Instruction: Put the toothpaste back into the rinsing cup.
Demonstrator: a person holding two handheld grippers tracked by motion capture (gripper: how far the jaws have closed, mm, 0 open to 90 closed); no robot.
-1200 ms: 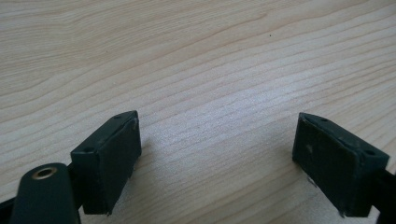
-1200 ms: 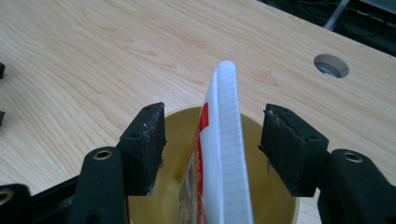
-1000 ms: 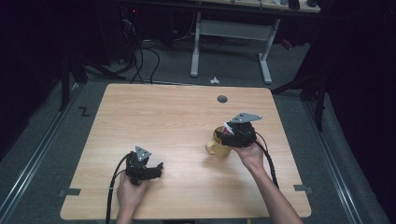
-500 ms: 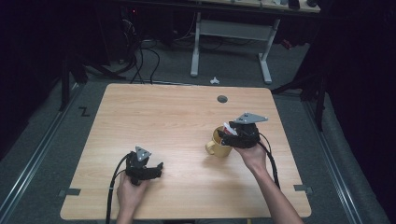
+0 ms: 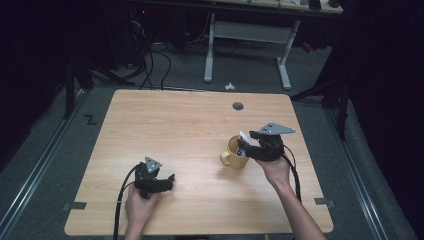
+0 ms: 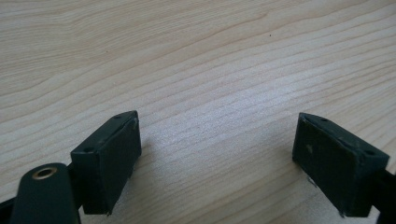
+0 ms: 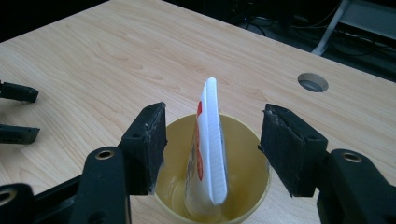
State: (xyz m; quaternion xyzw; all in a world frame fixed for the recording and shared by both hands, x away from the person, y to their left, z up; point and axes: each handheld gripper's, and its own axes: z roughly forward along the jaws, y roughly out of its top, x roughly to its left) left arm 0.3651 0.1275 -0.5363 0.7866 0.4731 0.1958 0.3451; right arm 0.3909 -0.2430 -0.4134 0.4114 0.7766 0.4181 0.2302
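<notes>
A yellow mug (image 5: 230, 155) stands on the wooden table (image 5: 175, 125), right of its middle. A flat white tube with red print (image 7: 212, 135) stands upright in it, its crimped end (image 5: 245, 136) above the rim. My right gripper (image 5: 243, 147) reaches over the mug (image 7: 245, 140) from the right. Its jaws are open on either side of the tube without touching it, and they have just been closing a little. My left gripper (image 5: 167, 181) rests low at the front left, open (image 6: 217, 140) over bare wood with nothing between its fingers.
A round cable hole (image 5: 238, 106) lies behind the mug near the far edge. In the right gripper view the left gripper's two jaws (image 7: 16, 112) show at the left edge. A white desk frame (image 5: 247, 35) and floor cables (image 5: 150, 65) lie beyond the table.
The right hand has shifted slightly to the right at the mug, its jaws still around the tube. The left hand has not moved.
</notes>
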